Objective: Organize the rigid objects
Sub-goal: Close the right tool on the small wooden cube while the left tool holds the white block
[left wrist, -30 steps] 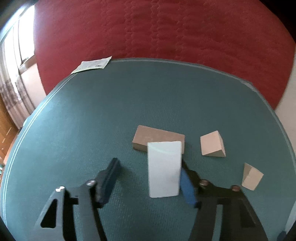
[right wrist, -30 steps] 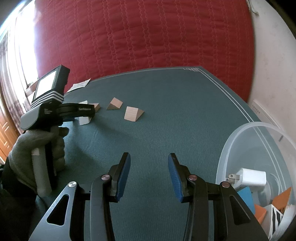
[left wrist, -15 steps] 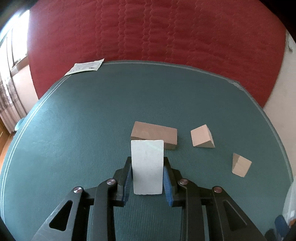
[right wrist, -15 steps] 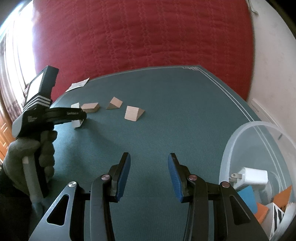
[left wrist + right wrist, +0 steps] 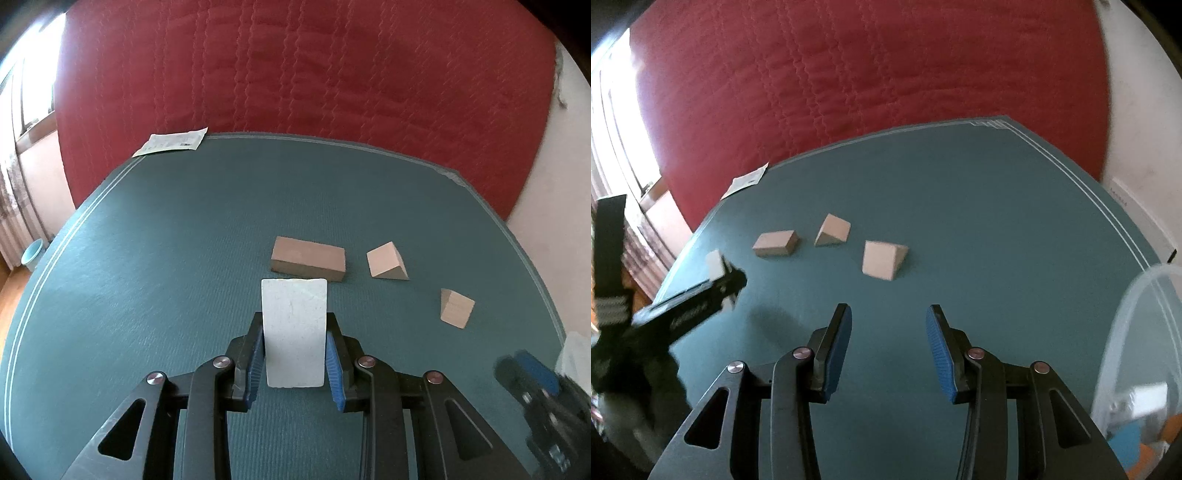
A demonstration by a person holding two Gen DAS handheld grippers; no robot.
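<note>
With the left tool [image 5: 294,354] clamped on the white block [image 5: 294,332], transfer was in hand; next: carry it to the clear bin [image 5: 1137,354] beside the empty, part-open right tool [image 5: 888,354].

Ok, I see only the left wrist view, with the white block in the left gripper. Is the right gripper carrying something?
Observer: No. The right gripper is open, with nothing between its pads.
Operator: Is there a container for the white block?
Observer: Yes, a clear tub stands at the right edge of the right wrist view.
Operator: Is it empty?
Observer: No. A white charger, blurred, lies inside, with a blue piece beside it.
</note>
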